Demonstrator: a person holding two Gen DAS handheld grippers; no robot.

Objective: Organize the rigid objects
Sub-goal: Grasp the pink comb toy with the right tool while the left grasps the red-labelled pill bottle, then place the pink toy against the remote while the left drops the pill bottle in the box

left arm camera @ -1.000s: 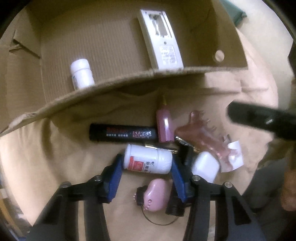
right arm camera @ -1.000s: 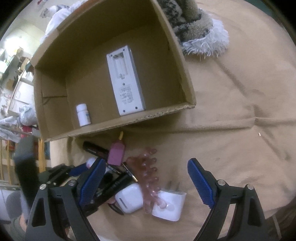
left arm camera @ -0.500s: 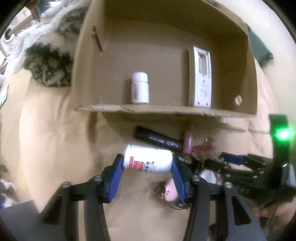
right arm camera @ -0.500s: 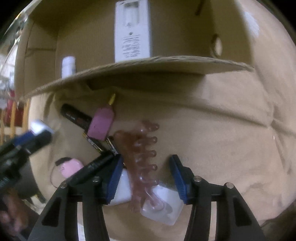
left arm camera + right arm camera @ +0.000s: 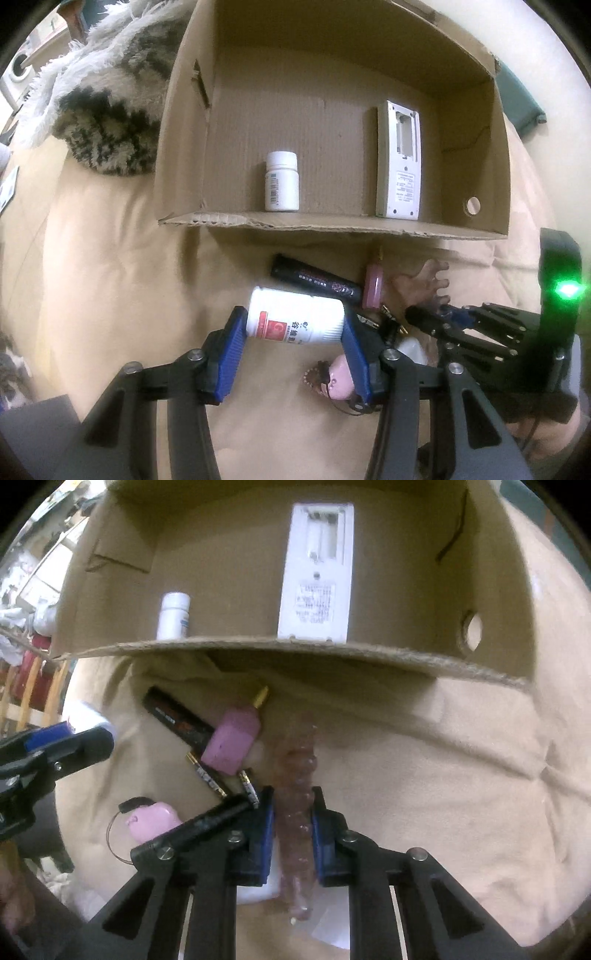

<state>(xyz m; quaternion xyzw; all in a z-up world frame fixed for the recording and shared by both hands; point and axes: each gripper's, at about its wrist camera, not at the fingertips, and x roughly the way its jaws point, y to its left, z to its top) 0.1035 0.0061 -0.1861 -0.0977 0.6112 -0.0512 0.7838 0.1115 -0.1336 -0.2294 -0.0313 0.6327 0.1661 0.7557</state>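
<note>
Left gripper (image 5: 295, 328) clamps a white pill bottle (image 5: 294, 321) sideways, lifted off the tan cloth (image 5: 110, 295). Cardboard box (image 5: 184, 147) behind holds a small white bottle (image 5: 282, 181) and a white remote (image 5: 399, 162), face down. Near wall hides their bases in the right view. Right gripper (image 5: 293, 834) jaws just closed onto the pink hair claw (image 5: 297, 812); claw blurred, lower end cut off. White object under it mostly hidden. Black marker (image 5: 177, 720) and pink bottle (image 5: 232, 744) lie just beside.
</note>
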